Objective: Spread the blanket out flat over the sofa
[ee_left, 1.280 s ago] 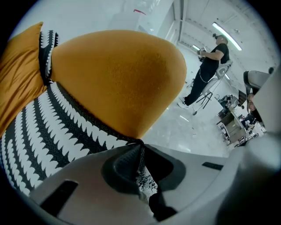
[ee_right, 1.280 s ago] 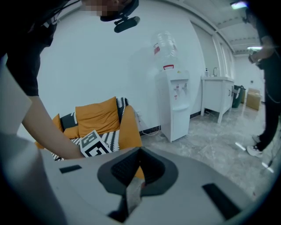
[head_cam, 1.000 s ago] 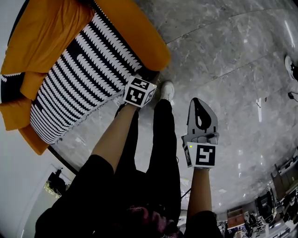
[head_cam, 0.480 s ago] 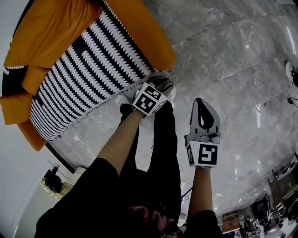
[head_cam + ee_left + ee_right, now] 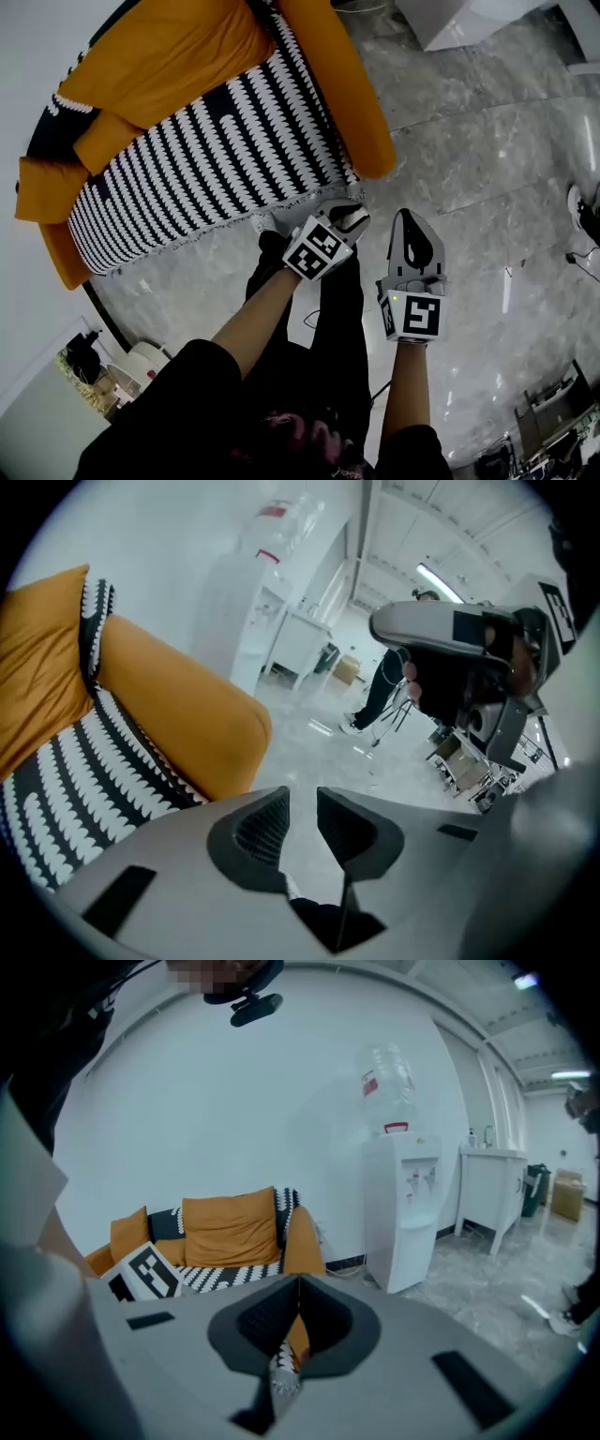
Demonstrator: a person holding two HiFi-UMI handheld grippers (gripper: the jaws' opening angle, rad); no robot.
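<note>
Grey marble floor (image 5: 469, 141). Left tongs (image 5: 302, 808), part open and just eased inward, hold nothing; right tongs (image 5: 298, 1288), tips together, hold nothing. Striped blanket (image 5: 216, 159) covers the orange sofa (image 5: 187, 56) beyond both.

The left gripper (image 5: 349, 217) has let go of the blanket's (image 5: 206, 159) edge and moved down toward the middle of the frame. Its jaws have just come apart, then closed a little, with nothing between them. The sofa (image 5: 178, 52) looks farther away.

White water dispenser (image 5: 405, 1208) against wall (image 5: 234, 1101), bottle (image 5: 387, 1087) on top — white cabinet (image 5: 492, 1185) beside; marble floor (image 5: 487, 159).
</note>
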